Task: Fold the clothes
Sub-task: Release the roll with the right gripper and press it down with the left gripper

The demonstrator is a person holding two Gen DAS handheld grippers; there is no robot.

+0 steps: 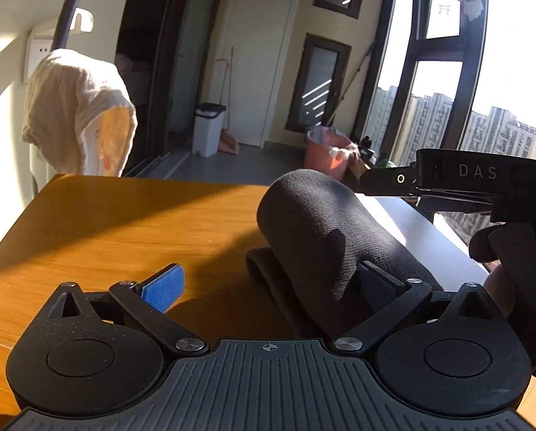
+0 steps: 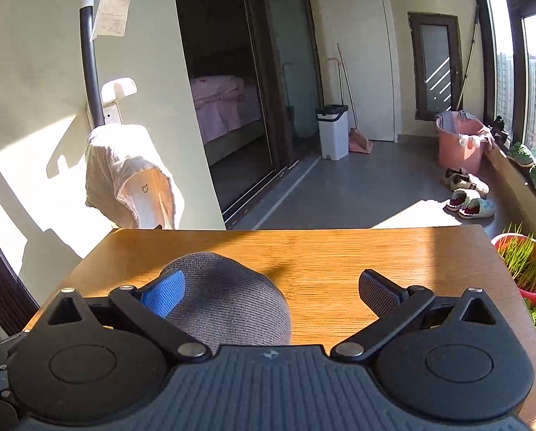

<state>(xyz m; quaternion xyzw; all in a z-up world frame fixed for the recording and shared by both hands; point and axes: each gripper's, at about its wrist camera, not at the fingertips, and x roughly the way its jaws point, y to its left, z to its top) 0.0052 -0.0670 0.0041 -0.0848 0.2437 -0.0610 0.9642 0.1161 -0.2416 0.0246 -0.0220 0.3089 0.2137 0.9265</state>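
A dark grey knit garment (image 1: 325, 230) lies rolled and folded on the wooden table (image 1: 131, 222). My left gripper (image 1: 268, 283) is open; its right finger sits under a raised fold of the cloth, its blue left pad (image 1: 163, 287) is bare. My right gripper (image 2: 271, 287) is open above the table, with the garment (image 2: 228, 298) bulging between its fingers next to the blue left pad (image 2: 163, 292). The right gripper's body (image 1: 476, 179) shows at the right of the left wrist view, above the cloth.
A cream towel (image 2: 127, 176) hangs on a stand beyond the table's far left corner. A red pot with grass (image 2: 522, 265) stands at the table's right edge. A pink basket (image 2: 460, 140), shoes (image 2: 469, 194) and a white bin (image 2: 334, 131) stand on the floor beyond.
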